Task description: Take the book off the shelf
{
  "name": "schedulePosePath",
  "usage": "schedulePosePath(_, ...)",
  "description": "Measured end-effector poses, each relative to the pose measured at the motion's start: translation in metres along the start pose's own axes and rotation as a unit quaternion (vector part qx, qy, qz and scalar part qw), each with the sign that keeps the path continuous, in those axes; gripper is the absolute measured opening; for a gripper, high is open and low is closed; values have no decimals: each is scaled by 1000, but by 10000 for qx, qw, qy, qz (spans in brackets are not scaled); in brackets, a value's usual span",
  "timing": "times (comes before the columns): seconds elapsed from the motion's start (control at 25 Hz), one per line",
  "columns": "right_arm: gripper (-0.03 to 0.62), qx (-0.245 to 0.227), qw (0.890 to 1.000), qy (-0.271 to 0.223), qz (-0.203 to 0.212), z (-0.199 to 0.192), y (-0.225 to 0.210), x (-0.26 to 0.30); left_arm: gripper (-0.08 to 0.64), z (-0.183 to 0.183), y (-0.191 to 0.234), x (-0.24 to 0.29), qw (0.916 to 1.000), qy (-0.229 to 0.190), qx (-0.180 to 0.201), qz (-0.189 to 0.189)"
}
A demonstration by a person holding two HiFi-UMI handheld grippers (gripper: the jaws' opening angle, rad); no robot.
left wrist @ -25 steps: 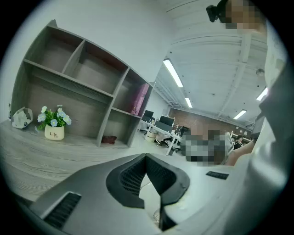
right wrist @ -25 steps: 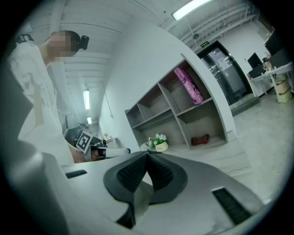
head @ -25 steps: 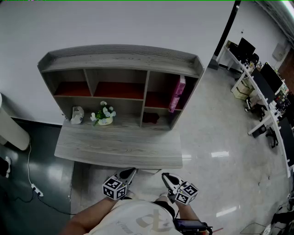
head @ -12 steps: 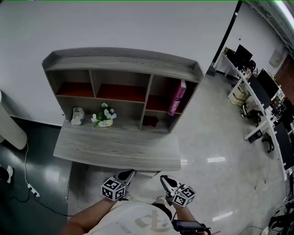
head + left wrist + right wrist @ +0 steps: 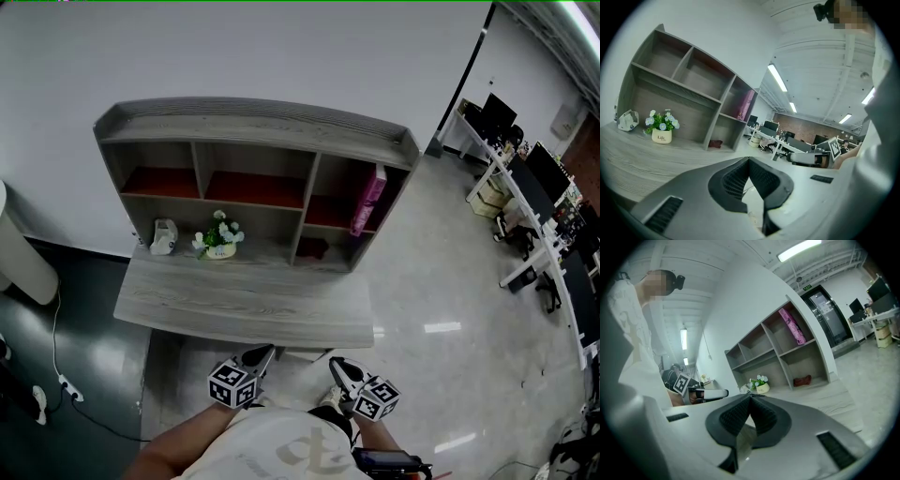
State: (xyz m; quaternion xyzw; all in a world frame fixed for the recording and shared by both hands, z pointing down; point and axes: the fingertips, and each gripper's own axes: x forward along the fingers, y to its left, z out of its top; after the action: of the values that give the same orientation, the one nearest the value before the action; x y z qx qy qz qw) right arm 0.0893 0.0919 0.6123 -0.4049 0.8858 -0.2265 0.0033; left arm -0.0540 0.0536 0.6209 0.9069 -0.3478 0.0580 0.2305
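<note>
Shifted slightly right in the head view since a second ago: shelf (image 5: pixel 253 122) and grey wooden desk (image 5: pixel 244 305).
Left gripper (image 5: pixel 263 353) and right gripper (image 5: pixel 337 362), both jaws pressed together and empty, hang short of the desk edge. The pink book (image 5: pixel 367 200) stands in the upper right compartment, with a flower pot (image 5: pixel 220 239) lower left and glossy office floor (image 5: pixel 441 309) to the right.

Closed gripper (image 5: pixel 749 161) before shelf (image 5: pixel 680 111)

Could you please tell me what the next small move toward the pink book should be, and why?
Probably lift the right gripper forward toward the pink book. The book leans in the shelf's upper right compartment, on that gripper's side, while it and the left gripper are shut, empty and low, short of the desk's near edge.
</note>
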Motion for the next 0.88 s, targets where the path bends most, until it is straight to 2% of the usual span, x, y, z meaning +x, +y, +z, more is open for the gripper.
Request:
schedulePosePath(0.16, 5, -3, 10000, 24, -16, -2, 3, 5, 2, -1, 1, -7, 10000, -49, -12, 29)
schedulePosePath(0.48, 5, -48, 9999, 60, 87, 8, 5, 22, 2, 4, 16, -22, 9992, -173, -135, 329)
schedulePosePath(0.88, 5, 16, 9998, 144, 124, 9, -15, 46, 2, 5, 39, -22, 9980, -152, -240, 562)
